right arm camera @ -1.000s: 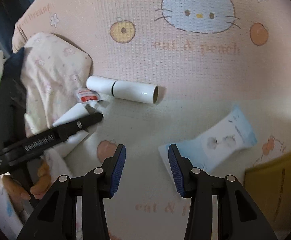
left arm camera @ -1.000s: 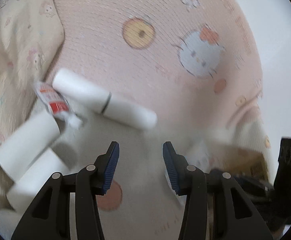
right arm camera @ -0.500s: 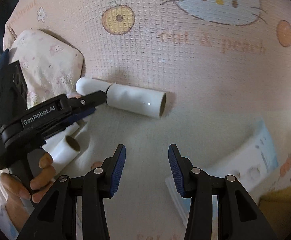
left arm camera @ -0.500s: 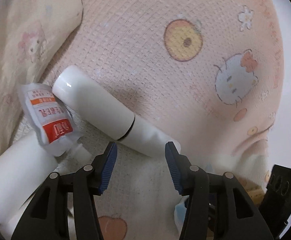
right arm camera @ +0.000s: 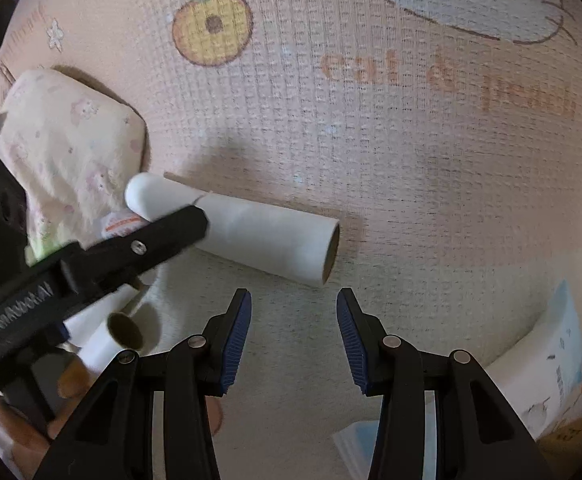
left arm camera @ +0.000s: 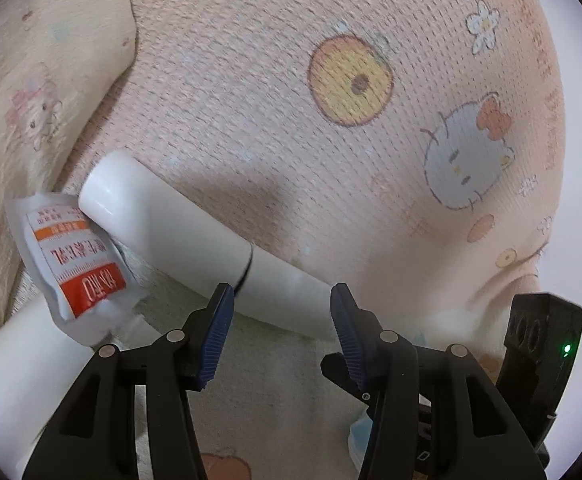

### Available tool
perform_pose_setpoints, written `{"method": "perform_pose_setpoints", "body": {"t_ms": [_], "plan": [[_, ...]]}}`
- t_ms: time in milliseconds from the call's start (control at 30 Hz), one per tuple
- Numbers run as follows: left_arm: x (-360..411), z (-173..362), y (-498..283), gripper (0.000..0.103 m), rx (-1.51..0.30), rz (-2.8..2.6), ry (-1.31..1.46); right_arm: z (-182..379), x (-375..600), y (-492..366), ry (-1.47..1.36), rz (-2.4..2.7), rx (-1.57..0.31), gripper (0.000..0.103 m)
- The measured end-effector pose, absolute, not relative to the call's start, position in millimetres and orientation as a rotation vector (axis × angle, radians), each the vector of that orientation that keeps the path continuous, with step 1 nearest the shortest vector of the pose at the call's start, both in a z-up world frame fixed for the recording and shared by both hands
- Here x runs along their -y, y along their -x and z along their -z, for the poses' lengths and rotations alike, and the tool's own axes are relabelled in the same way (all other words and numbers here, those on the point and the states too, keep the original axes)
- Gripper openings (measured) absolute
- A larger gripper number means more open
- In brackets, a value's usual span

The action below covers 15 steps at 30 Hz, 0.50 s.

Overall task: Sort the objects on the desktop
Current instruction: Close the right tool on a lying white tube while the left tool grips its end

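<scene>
In the left wrist view, the left gripper [left arm camera: 282, 334] is being held with its jaws standing wide and nothing pressed between the pads; the white tube [left arm camera: 195, 248] is lying just ahead of the fingertips, slanting from upper left to lower right on the blanket [left arm camera: 275, 92]. It is being judged as light, stiff and smooth, probably a capped roll with a dark seam part-way along, so it is likely to be rolling or slipping under a loose pinch; a hold across the middle of its body, near the seam, is being favoured over the rounded end. A soft red and white sachet [left arm camera: 73, 268] is resting against the tube's far end, and another white roll [left arm camera: 23, 364] is lying at lower left. The right gripper's black body is showing at the lower right edge.

In the right wrist view, the right gripper [right arm camera: 294, 334] is being held moderately open and empty, just short of the tube [right arm camera: 267, 240], whose open hollow end is facing right. The left gripper [right arm camera: 195, 224] is being seen reaching over the tube's capped half. A paper packet [right arm camera: 551, 368] is lying well to the right.

The surface is being read as a soft, waffle-textured pink blanket with cartoon prints, yielding under pressure; a cream pillow [right arm camera: 71, 140] is sitting at the left
</scene>
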<state>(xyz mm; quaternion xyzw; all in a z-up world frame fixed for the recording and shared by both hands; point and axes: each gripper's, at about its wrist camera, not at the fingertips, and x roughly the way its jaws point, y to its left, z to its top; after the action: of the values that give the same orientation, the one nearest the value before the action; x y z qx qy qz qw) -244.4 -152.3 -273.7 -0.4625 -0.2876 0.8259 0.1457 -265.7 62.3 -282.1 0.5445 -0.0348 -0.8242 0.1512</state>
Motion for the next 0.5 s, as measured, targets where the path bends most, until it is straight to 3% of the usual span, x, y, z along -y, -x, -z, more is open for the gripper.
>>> {"method": "perform_pose_setpoints", "body": {"t_ms": [200,500], "plan": [[155,273,250,0.054,0.896,-2.371,1.294,286,-60,271,-1.558,2.36,0.055,0.041],[132,267,255,0.054,0.681,-2.436,1.312,287,-52,282,-1.54,2.362,0.005,0.041]]}}
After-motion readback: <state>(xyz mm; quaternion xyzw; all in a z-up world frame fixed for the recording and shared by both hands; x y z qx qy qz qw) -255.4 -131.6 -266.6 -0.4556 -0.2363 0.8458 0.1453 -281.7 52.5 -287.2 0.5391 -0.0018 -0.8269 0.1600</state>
